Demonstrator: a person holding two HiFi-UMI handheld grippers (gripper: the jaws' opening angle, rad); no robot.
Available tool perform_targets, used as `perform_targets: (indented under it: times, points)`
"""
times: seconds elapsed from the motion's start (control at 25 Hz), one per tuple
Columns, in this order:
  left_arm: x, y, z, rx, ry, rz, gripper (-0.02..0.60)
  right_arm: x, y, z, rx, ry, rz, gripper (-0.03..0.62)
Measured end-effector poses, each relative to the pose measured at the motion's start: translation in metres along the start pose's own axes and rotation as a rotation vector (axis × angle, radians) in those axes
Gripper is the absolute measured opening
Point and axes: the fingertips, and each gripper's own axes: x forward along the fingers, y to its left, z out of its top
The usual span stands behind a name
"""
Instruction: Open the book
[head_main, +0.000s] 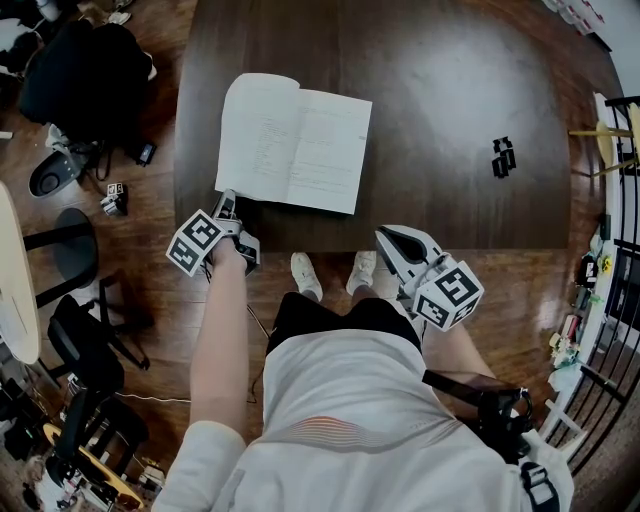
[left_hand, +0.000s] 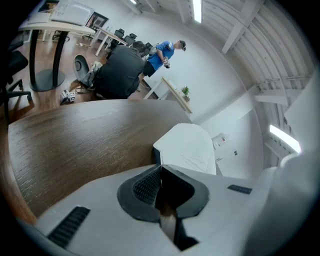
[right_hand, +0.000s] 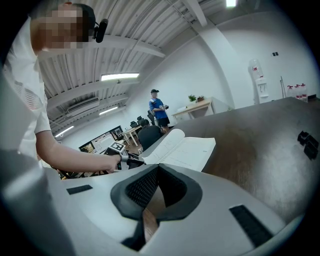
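A dark wooden table (head_main: 450, 100) fills the scene. The book (head_main: 295, 145) is seen lying open and flat by the table's near edge, toward its left corner, with the spine running from near edge to far. Its near left corner is met by the left gripper (head_main: 227, 202), whose jaws are closed together; a pinched page cannot be made out. The right gripper (head_main: 388, 237), likewise closed and empty, is held off the near edge, farther from the book.

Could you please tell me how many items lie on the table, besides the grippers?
2: an open book toward the table's left side, and a small black object on its right. The table's far end is cropped.
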Motion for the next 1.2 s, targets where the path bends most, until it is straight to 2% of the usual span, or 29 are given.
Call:
perform_targets:
  times: [0.28,0.48,0.64,0.76,1.0,1.2]
  points:
    - [0.0,0.001,-0.002,0.041,0.018,0.036,0.015,-0.001,-0.001,0.0,0.004,-0.011,0.006,0.0]
    - [-0.006,0.0,0.001,0.122,0.017,0.043,0.015,-0.001,-0.002,0.0,0.006,-0.008,0.006,0.0]
    - [-0.011,0.001,0.005,0.114,0.004,0.048,0.015,0.001,0.0,0.002,0.002,-0.006,0.009,0.0]
    - [-0.018,-0.004,0.01,0.122,-0.018,0.024,0.015,0.003,0.002,0.004,0.0,-0.013,0.015,0.0]
    - [-0.041,-0.028,0.026,0.22,-0.073,-0.042,0.015,0.002,0.003,0.006,-0.004,-0.013,0.016,0.0]
    - [-0.054,-0.039,0.031,0.235,-0.113,-0.079,0.015,0.001,0.003,0.006,-0.006,-0.019,0.021,0.0]
